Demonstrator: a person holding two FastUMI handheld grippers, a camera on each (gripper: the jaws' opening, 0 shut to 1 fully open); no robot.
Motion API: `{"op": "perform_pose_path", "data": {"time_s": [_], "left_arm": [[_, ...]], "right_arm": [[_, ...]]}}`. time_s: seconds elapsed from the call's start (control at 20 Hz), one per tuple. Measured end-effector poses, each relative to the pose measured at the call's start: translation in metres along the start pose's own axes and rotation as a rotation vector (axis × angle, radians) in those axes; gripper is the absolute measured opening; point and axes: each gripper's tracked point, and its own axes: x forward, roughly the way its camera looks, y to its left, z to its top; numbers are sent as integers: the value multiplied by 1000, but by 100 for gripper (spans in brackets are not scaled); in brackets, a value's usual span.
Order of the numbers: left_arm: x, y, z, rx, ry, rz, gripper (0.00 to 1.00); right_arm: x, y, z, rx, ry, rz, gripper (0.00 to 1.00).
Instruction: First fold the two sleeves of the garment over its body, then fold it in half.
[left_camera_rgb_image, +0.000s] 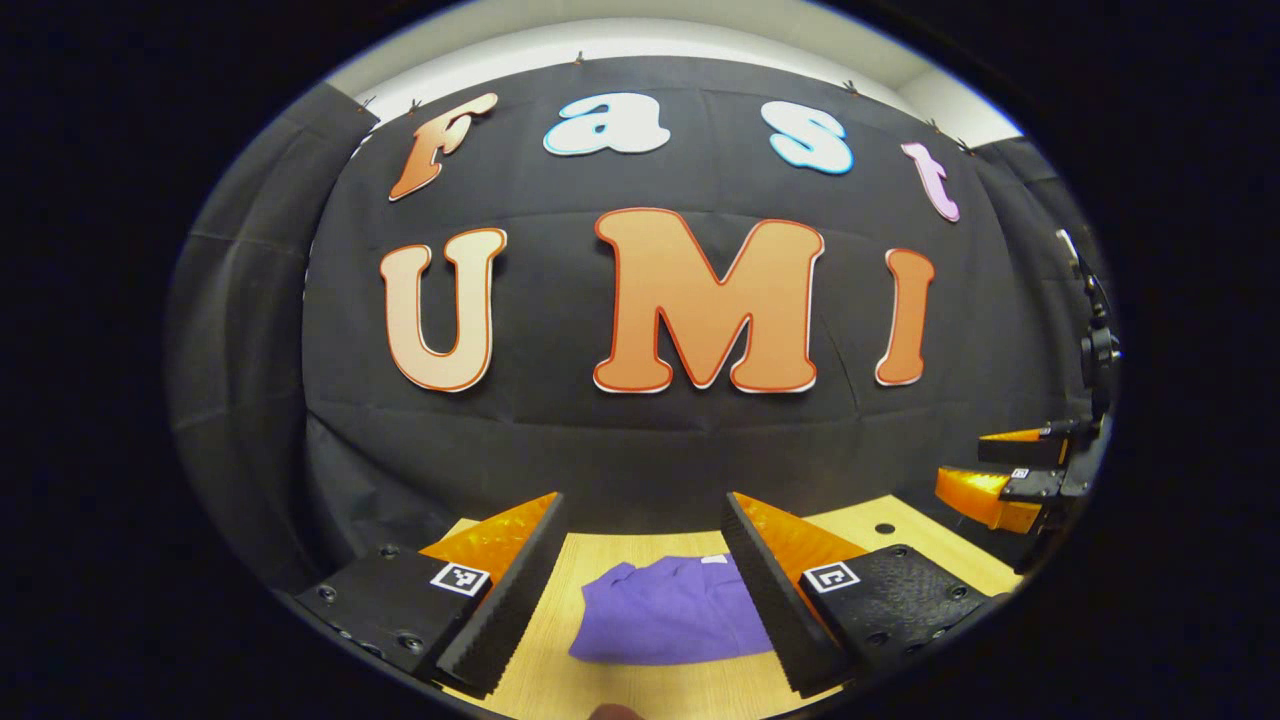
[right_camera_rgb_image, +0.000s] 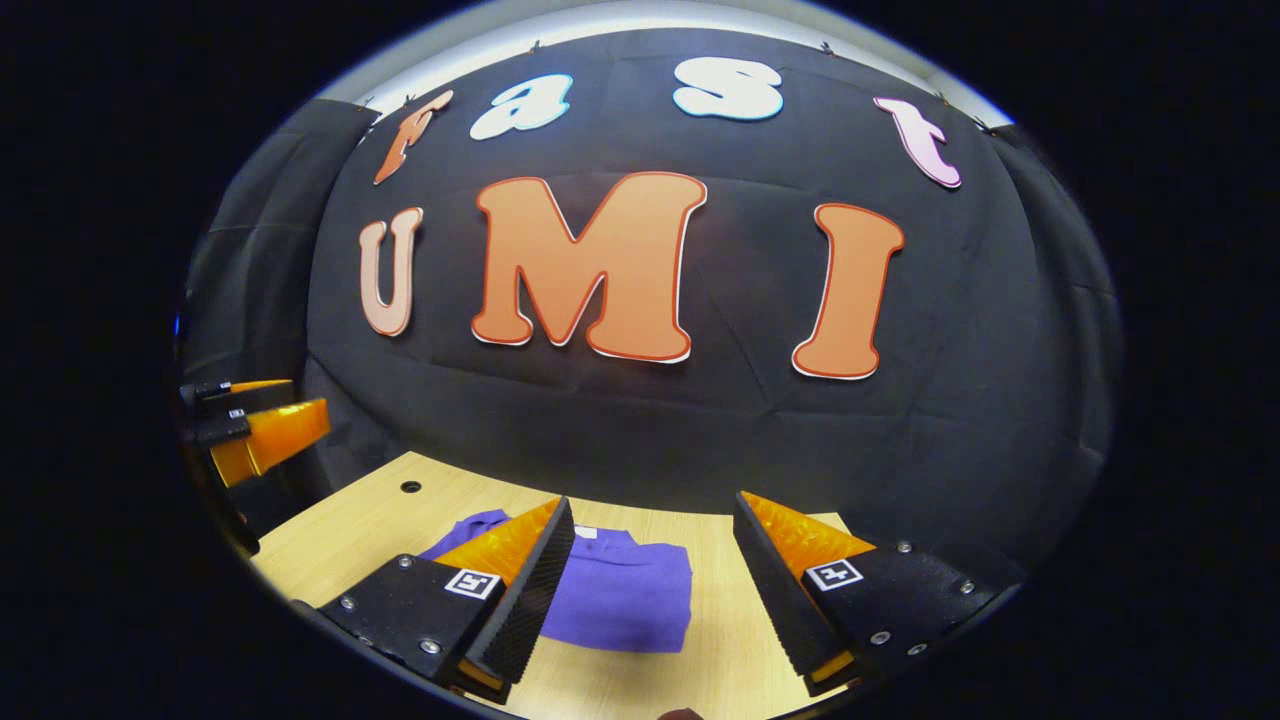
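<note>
A purple garment (left_camera_rgb_image: 672, 612) lies folded into a compact block on the wooden table (left_camera_rgb_image: 650, 690); in the right gripper view the same purple garment (right_camera_rgb_image: 620, 600) rests flat near the table's middle. My left gripper (left_camera_rgb_image: 645, 525) hovers above it, open, nothing between its fingers. My right gripper (right_camera_rgb_image: 655, 525) is also raised over the table, open and empty. The right gripper (left_camera_rgb_image: 1005, 480) appears at the far right of the left gripper view, and the left gripper (right_camera_rgb_image: 255, 425) shows at the left edge of the right gripper view.
The black cloth wall (left_camera_rgb_image: 650, 430) stands close behind the table. A small round hole (right_camera_rgb_image: 411, 487) marks the wooden table (right_camera_rgb_image: 340, 540) near its back left, and another hole (left_camera_rgb_image: 885, 528) sits at the back right.
</note>
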Motion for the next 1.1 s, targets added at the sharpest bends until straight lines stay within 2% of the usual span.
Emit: {"op": "perform_pose_path", "data": {"time_s": [0.05, 0.15, 0.2, 0.25, 0.55, 0.85, 1.1], "left_arm": [[-10, -1, -2, 1, -8, -3, 98], [-32, -2, -3, -3, -18, -9, 98], [-41, -3, -3, -2, -23, -9, 98], [-51, 0, -2, -3, -29, -3, 98], [-96, 5, -11, -15, -19, 1, 98], [-118, 2, -24, 0, -10, -6, 100], [-128, -3, -20, 33, -69, -16, 98]], "right_arm": [[-9, 8, 0, 4, -7, 8, 95], [-28, 16, -3, 7, -17, 13, 95], [-38, 19, -2, 6, -23, 9, 100], [-46, 23, -3, 1, -29, 4, 95], [-90, 50, -11, -5, -36, 15, 95], [-112, 60, -16, -28, -48, -6, 95], [-122, 60, -17, -20, -55, -23, 95]]}}
